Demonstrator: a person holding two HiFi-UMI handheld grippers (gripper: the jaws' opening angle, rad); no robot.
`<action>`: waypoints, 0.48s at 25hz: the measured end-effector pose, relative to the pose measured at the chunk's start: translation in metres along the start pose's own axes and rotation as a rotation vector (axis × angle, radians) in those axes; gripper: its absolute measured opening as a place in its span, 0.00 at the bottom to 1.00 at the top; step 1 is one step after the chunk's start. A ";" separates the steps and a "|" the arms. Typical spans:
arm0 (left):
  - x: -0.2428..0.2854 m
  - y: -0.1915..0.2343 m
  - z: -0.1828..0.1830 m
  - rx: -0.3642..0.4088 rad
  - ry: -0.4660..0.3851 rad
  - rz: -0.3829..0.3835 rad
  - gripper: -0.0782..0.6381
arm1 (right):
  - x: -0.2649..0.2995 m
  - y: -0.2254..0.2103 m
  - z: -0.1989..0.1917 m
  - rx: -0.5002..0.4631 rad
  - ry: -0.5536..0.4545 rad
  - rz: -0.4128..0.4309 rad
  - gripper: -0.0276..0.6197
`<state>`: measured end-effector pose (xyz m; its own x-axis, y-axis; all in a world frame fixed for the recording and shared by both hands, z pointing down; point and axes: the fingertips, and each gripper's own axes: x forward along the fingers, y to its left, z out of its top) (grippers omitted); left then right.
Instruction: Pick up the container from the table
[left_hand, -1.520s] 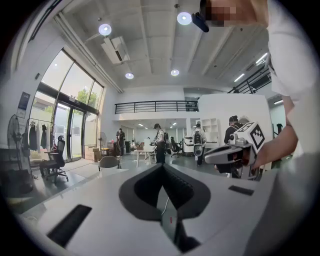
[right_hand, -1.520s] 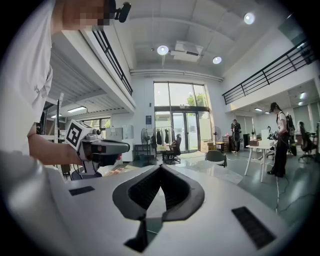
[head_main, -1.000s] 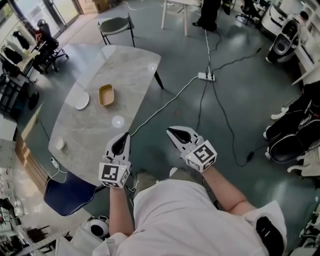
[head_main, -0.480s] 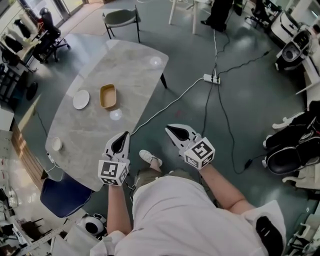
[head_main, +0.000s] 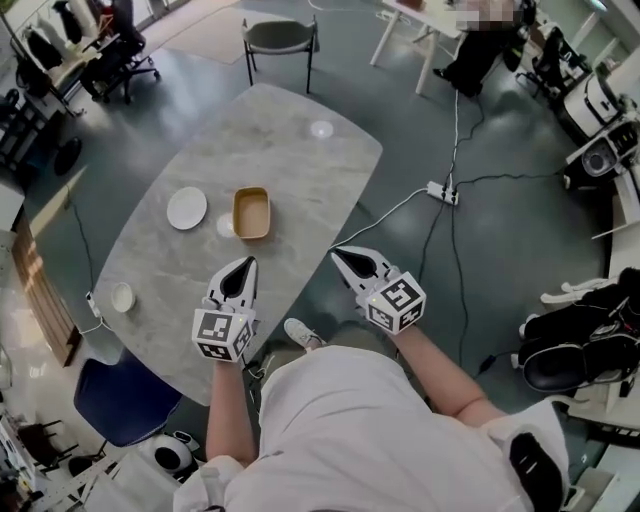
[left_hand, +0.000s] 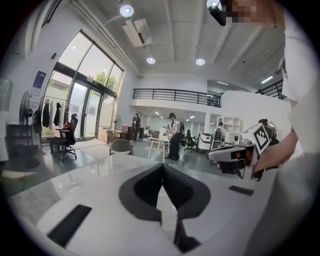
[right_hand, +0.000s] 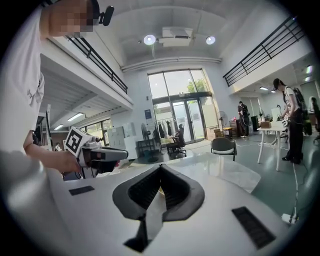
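A tan oblong container (head_main: 251, 212) lies near the middle of the grey marble table (head_main: 300, 150). My left gripper (head_main: 244, 264) hangs over the table's near edge, a short way in front of the container, shut and empty. My right gripper (head_main: 339, 256) is level with it beyond the table's right edge, also shut with nothing held. In the left gripper view the left gripper (left_hand: 162, 167) shows its closed jaws and the right gripper (left_hand: 235, 155) at the right. The right gripper view shows the right gripper's (right_hand: 160, 170) closed jaws; the left gripper (right_hand: 100, 155) sits at the left.
A white plate (head_main: 187, 208) lies left of the container, a small white cup (head_main: 123, 297) near the table's left edge, a small lid (head_main: 321, 129) at the far end. A grey chair (head_main: 279, 38) stands beyond the table, a blue chair (head_main: 125, 398) near left. Cables and a power strip (head_main: 441, 192) cross the floor.
Both grippers and the person have advanced toward the table; the left gripper now sits over the table's near edge, closer to the container. Jaws stayed shut.
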<state>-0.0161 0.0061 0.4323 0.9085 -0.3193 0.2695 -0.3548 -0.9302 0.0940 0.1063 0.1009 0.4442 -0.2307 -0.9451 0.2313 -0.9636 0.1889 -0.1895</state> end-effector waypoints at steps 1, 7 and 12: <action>-0.001 0.012 -0.001 -0.007 0.003 0.013 0.11 | 0.012 -0.001 0.001 -0.005 0.008 0.006 0.06; -0.013 0.060 -0.016 -0.086 0.028 0.106 0.11 | 0.068 0.000 0.001 -0.015 0.062 0.057 0.07; -0.017 0.076 -0.034 -0.145 0.059 0.147 0.11 | 0.104 0.001 -0.004 -0.023 0.114 0.107 0.08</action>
<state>-0.0657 -0.0527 0.4680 0.8318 -0.4342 0.3458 -0.5143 -0.8373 0.1858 0.0804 0.0043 0.4719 -0.3449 -0.8830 0.3184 -0.9352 0.2943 -0.1969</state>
